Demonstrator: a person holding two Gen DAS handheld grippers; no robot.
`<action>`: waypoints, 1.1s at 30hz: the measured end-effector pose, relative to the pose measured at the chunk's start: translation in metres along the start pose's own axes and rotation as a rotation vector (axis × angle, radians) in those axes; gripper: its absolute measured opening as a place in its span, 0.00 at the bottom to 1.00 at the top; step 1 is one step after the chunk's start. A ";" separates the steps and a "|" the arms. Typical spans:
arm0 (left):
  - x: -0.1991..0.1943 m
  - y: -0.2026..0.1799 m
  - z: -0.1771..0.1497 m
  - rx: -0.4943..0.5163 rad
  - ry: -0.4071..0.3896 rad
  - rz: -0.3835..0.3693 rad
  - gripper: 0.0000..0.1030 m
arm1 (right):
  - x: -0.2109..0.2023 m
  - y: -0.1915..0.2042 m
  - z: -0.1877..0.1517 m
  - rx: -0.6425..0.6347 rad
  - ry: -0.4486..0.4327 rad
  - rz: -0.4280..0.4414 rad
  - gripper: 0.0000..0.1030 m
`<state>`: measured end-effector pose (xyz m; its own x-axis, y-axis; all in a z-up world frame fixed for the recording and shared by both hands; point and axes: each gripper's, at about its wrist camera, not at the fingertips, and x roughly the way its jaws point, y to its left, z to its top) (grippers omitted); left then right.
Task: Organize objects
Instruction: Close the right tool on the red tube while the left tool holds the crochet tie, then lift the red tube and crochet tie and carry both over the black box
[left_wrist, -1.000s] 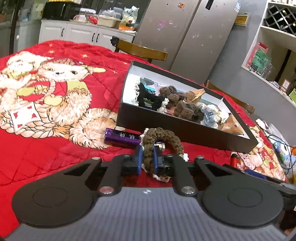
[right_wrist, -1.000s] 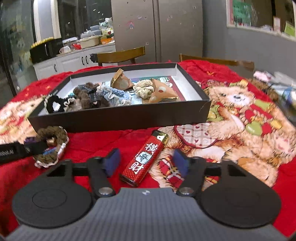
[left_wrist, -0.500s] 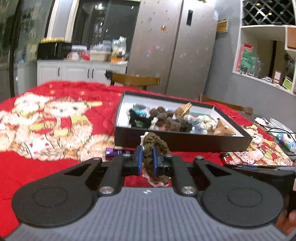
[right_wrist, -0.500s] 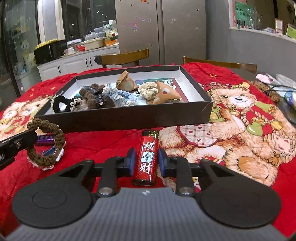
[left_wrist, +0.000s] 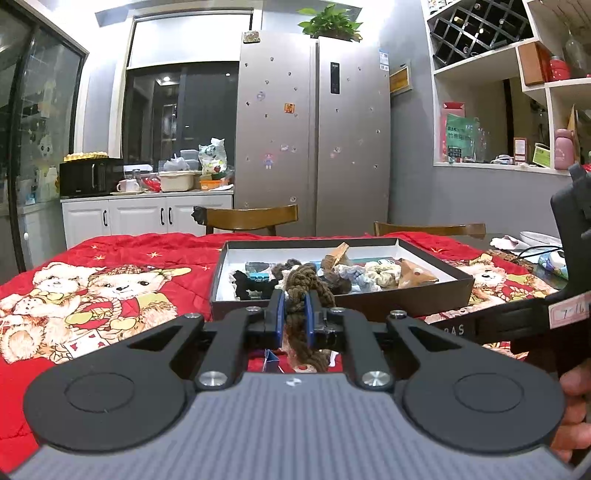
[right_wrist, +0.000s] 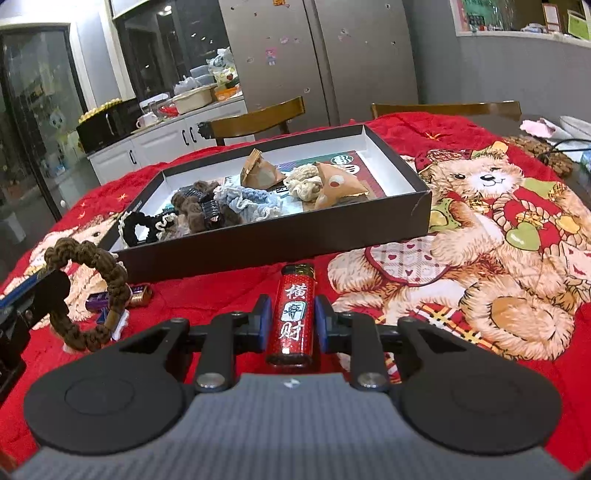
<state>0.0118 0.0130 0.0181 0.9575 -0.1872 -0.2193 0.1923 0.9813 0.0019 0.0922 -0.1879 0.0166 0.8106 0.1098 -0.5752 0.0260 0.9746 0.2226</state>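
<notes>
My left gripper (left_wrist: 294, 317) is shut on a brown braided hair tie (left_wrist: 301, 284) and holds it up off the red bear quilt (left_wrist: 110, 295), in front of the black box (left_wrist: 406, 299). In the right wrist view the same hair tie (right_wrist: 88, 291) hangs as a loop from one of the left gripper's fingers (right_wrist: 48, 295), left of the box (right_wrist: 277, 243). My right gripper (right_wrist: 291, 321) is shut on a red lighter (right_wrist: 293, 314) with white characters, which lies lengthwise on the quilt just before the box's front wall.
The box holds several hair ties, clips and two folded paper packets (right_wrist: 338, 182). A purple battery (right_wrist: 98, 300) and a coppery one (right_wrist: 140, 293) lie beneath the hair tie. Two wooden chairs (right_wrist: 258, 118) stand behind the table. Cables and clutter (right_wrist: 546, 155) crowd the right edge.
The left gripper lifted the brown hair tie off the quilt and levelled out facing the box. The right gripper's jaws closed onto the red lighter, which turned straight between them.
</notes>
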 end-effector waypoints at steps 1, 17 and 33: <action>0.000 -0.001 0.000 0.001 0.001 0.002 0.14 | 0.000 0.000 0.000 0.001 -0.002 0.002 0.27; 0.025 0.008 -0.001 -0.039 0.141 0.042 0.14 | -0.006 0.008 -0.003 -0.041 -0.044 0.018 0.25; 0.036 0.012 -0.002 -0.069 0.201 0.046 0.14 | -0.013 0.006 -0.002 -0.015 -0.082 0.037 0.25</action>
<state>0.0479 0.0183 0.0079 0.9016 -0.1360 -0.4105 0.1271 0.9907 -0.0490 0.0807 -0.1836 0.0242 0.8562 0.1301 -0.5001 -0.0134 0.9730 0.2303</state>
